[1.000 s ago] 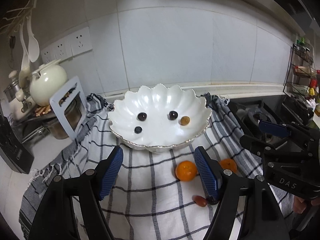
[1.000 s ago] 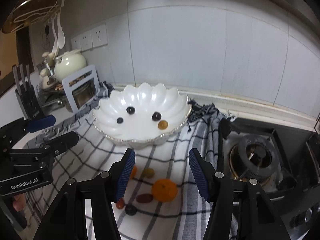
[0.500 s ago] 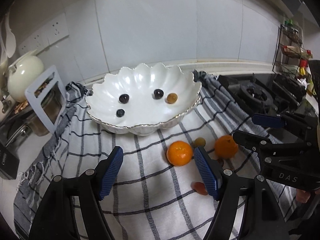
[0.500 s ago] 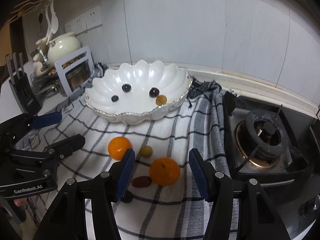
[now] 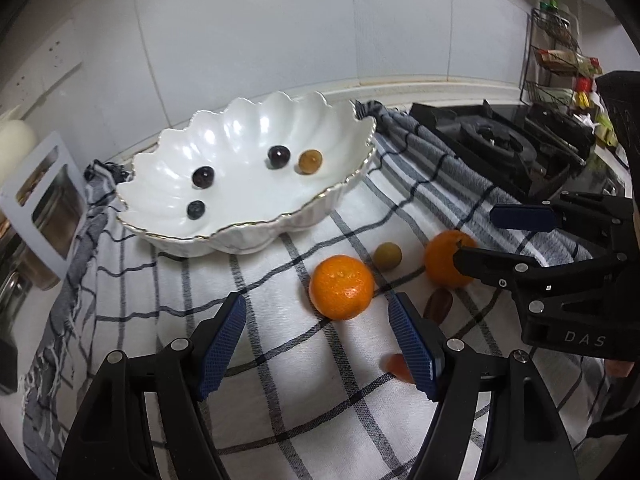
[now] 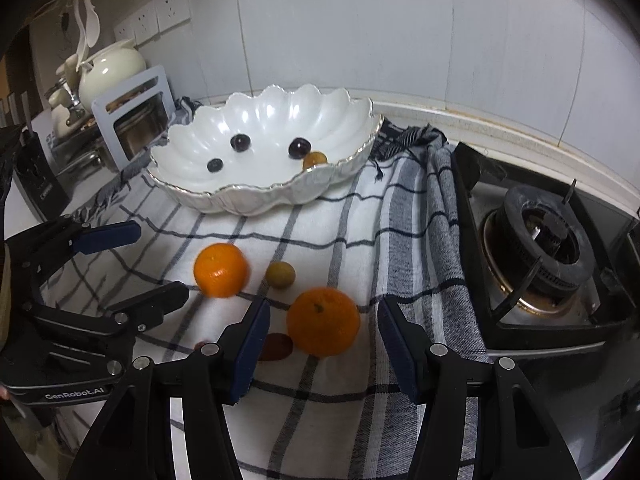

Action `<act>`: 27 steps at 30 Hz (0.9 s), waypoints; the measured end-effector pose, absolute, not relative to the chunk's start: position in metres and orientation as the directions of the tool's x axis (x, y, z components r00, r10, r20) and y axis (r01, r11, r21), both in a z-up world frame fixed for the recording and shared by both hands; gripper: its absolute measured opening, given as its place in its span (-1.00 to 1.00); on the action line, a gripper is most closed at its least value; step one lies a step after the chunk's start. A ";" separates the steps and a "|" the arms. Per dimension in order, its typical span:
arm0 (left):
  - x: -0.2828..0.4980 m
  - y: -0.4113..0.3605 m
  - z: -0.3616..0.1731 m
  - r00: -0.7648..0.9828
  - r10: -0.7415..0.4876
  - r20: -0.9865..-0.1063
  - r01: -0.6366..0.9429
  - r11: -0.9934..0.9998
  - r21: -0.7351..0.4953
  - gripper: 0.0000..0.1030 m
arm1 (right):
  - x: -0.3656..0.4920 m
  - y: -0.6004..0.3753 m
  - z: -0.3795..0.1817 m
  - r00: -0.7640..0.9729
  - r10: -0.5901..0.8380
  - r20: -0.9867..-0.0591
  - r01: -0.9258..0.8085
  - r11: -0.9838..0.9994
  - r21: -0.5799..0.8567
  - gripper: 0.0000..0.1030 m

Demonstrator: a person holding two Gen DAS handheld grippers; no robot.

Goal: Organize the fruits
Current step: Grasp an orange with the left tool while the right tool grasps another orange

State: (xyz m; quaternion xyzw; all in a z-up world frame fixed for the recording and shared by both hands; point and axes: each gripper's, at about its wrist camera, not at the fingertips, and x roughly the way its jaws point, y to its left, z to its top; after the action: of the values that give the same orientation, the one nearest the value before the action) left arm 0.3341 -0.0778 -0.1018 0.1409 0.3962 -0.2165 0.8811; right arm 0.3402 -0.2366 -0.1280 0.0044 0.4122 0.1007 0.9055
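Cloth (image 5: pixel 280 380) bare ahead; bowl (image 5: pixel 256 236) blocks beyond; stove (image 6: pixel 536 248) right.

White tiled wall (image 6: pixel 360 28) — gas stove (image 6: pixel 540 248) beside checked cloth (image 6: pixel 340 220).

Black left gripper (image 5: pixel 316 344) and right gripper (image 6: pixel 322 350), blue-padded jaws, seemingly silver screws.

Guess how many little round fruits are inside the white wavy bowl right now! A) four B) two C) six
A: the scalloped white bowl holds three dark round fruits and one amber fruit, while both oranges lie outside it on the checked cloth.
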 end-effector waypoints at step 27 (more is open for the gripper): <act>0.365 -0.097 -0.137 0.506 -0.306 -0.806 0.528 0.849 0.009 -0.15 | 0.361 -0.238 -0.156 0.567 0.246 -0.786 -0.209 0.966 0.152 -0.05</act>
State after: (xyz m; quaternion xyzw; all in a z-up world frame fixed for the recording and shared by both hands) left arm 0.3651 -0.0972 -0.1369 0.1279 0.4335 -0.2431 0.8582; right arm 0.3614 -0.2379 -0.1564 0.0207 0.4471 0.1287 0.8849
